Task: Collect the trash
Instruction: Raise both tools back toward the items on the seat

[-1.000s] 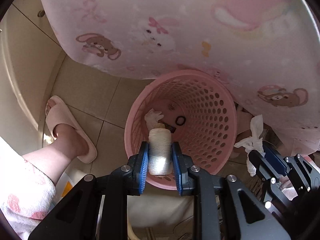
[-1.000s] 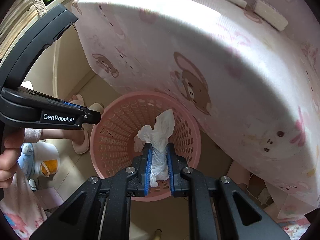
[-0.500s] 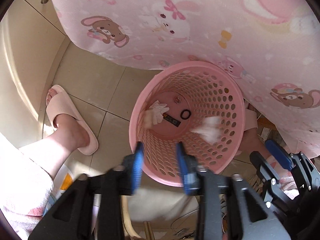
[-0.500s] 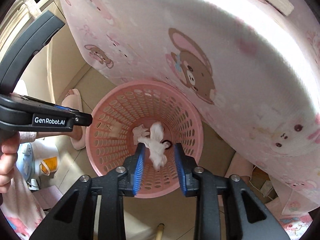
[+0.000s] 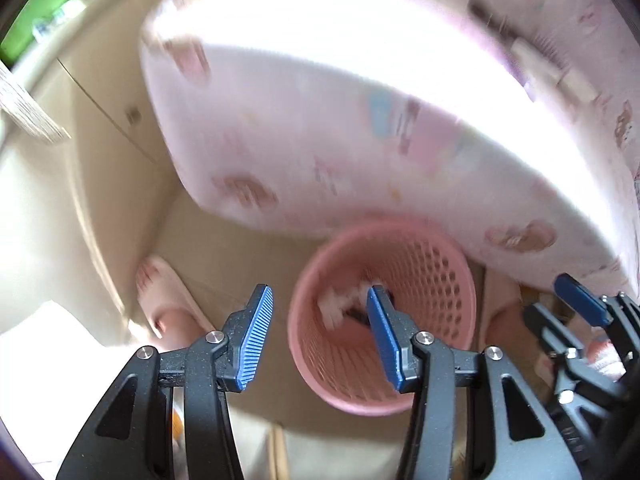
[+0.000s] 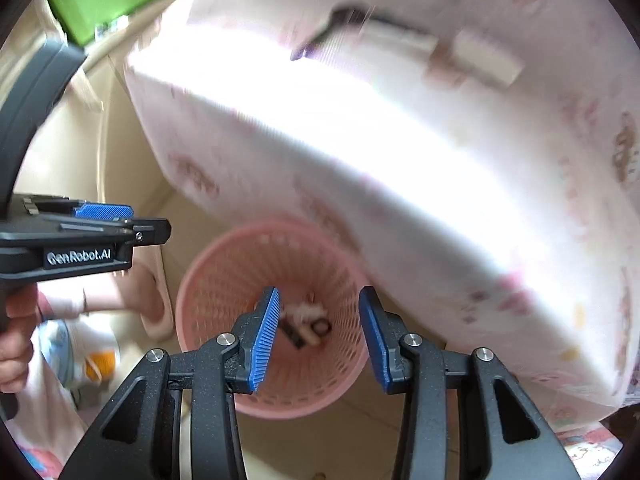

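Note:
A pink perforated basket (image 5: pixel 424 280) stands on the floor under the table edge; it also shows in the right wrist view (image 6: pixel 224 280). White crumpled tissue (image 5: pixel 336 308) and small dark scraps (image 6: pixel 308 326) lie at its bottom. My left gripper (image 5: pixel 320 340) is open and empty above the basket's left rim. My right gripper (image 6: pixel 318 338) is open and empty above the basket. The left gripper (image 6: pixel 102 212) shows at the left of the right wrist view. Both views are blurred by motion.
A table with a pink cartoon-print cloth (image 5: pixel 360 120) overhangs the basket. Dark-handled and pale items (image 6: pixel 404 44) lie on top of it. A foot in a pink slipper (image 5: pixel 164 300) stands left of the basket on the beige tiled floor.
Both grippers opened and let go: the thread spool and the tissue dropped into the basket. Both grippers have since risen and tilted up, so the tabletop shows.

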{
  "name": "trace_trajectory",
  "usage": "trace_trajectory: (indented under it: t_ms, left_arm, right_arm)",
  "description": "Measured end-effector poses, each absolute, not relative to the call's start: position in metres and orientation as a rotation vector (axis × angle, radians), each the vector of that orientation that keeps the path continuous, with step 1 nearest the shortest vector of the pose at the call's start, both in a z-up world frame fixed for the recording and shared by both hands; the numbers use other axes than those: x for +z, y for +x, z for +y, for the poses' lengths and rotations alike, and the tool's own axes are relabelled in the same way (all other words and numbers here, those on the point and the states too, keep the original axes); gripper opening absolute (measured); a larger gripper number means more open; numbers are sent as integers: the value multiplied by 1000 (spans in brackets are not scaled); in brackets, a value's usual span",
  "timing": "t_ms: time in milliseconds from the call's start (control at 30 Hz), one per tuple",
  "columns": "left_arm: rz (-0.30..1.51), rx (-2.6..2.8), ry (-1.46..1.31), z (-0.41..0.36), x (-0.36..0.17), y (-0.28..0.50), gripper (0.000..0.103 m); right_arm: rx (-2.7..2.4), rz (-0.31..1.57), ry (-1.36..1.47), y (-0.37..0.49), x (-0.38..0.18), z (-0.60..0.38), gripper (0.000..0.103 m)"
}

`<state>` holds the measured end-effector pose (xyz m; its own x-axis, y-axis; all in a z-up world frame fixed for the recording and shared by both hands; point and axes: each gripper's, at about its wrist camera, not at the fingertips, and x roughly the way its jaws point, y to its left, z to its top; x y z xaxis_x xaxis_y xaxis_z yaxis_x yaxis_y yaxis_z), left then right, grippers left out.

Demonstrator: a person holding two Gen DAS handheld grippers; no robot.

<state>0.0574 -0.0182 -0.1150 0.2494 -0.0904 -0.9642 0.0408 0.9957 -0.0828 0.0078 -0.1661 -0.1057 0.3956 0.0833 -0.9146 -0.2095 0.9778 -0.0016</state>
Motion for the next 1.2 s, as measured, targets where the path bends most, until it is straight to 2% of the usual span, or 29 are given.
trace_trajectory:
  t_ms: [167, 267, 500, 633, 733, 800, 867, 1033, 1200]
  left_arm:
    - [1131, -73, -54, -7, -74, 56, 49]
    - [1045, -61, -64, -1, -57, 56, 58]
    - [925, -50, -37, -3, -36, 50, 62]
    - [888, -43, -33, 0, -30, 46, 69]
    - [861, -30, -33, -4, -27, 42, 83]
    - [842, -24, -31, -5, -24, 39, 85]
    - [828, -21, -19, -6, -22, 38, 94]
    - [819, -25, -17, -8, -19, 34, 95]
    - [795, -25, -15, -8, -15, 32, 96]
  right_arm:
    - [158, 1027, -82, 1, -73, -176, 44]
    - [151, 972, -47, 0, -56, -181, 45]
    - [172, 910, -47, -4, -36, -183, 47]
    - [154, 858, -42, -9, -31, -182, 47]
    - [127, 803, -41, -11, -21, -186, 54]
    - [108, 775, -38, -11, -15, -191, 59]
    - [90, 757, -36, -9, -12, -194, 64]
    - [38, 727, -17, -7, -6, -205, 74]
    - [3, 717, -2, -6, -3, -212, 75]
